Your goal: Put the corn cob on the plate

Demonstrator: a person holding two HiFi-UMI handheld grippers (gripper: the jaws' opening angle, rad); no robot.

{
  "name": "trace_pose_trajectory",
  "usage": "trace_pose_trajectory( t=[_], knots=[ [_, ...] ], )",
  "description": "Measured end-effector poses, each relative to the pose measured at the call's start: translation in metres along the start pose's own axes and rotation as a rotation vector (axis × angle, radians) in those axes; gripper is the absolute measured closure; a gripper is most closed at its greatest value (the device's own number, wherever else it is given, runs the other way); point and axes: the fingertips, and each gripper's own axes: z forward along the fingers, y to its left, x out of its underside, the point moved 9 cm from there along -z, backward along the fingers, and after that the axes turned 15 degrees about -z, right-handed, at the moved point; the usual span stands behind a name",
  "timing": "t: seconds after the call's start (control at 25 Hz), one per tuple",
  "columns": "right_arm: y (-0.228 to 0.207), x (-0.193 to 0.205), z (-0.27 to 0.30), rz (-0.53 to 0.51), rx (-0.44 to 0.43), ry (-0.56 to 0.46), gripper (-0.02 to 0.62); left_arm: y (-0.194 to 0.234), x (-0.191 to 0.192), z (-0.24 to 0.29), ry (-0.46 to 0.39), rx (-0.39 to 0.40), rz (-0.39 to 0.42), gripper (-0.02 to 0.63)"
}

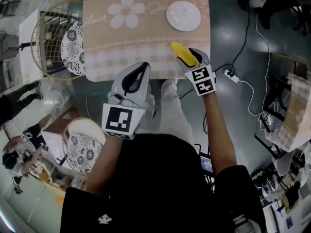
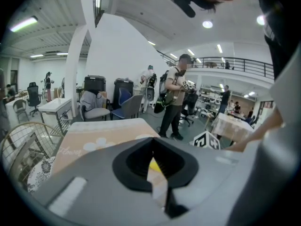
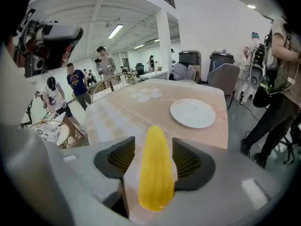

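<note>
The yellow corn cob [image 1: 183, 53] lies near the front edge of the table [image 1: 146, 38], which has a beige flowered cloth. My right gripper [image 1: 190, 56] is at the cob. In the right gripper view the cob [image 3: 154, 173] lies lengthwise between the wide-apart jaws of the right gripper [image 3: 154, 147], with a gap on the left side. The white plate [image 1: 183, 15] stands empty farther back on the right, also visible as the plate [image 3: 193, 113] ahead of the jaws. My left gripper [image 1: 144, 68] hovers at the table's front edge, jaws together, nothing held; a sliver of cob [image 2: 154, 165] shows past them.
A wire-frame chair [image 1: 53, 38] with a patterned cushion stands left of the table, and a round patterned stool [image 1: 82, 152] sits nearer me. A power strip [image 1: 231, 75] with cables lies on the floor to the right. A person [image 2: 174, 98] stands beyond the table.
</note>
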Motion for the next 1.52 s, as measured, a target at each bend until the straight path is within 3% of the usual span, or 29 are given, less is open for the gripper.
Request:
trace_pose_trajectory(
  t=[0.36,0.76,0.96,1.32,1.52],
  knots=[
    [0.004,0.020,0.026,-0.012,-0.034,0.065,0.316,0.003,0.011,0.000,0.030,-0.033,-0.028,0.598],
    [0.003,0.029,0.039,-0.039,-0.029,0.112,0.316,0.007,0.014,0.001,0.048,-0.070,-0.074,0.597],
    [0.003,0.029,0.039,-0.076,-0.016,0.115,0.324,0.011,0.017,0.005,0.037,-0.052,-0.029,0.597],
    [0.002,0.027,0.038,-0.055,-0.036,0.115,0.342,0.008,0.011,0.010,0.057,-0.083,-0.091,0.597],
    [-0.004,0.022,0.037,-0.046,-0.032,0.103,0.342,0.013,0.012,0.014,0.036,-0.059,-0.031,0.597]
  ],
)
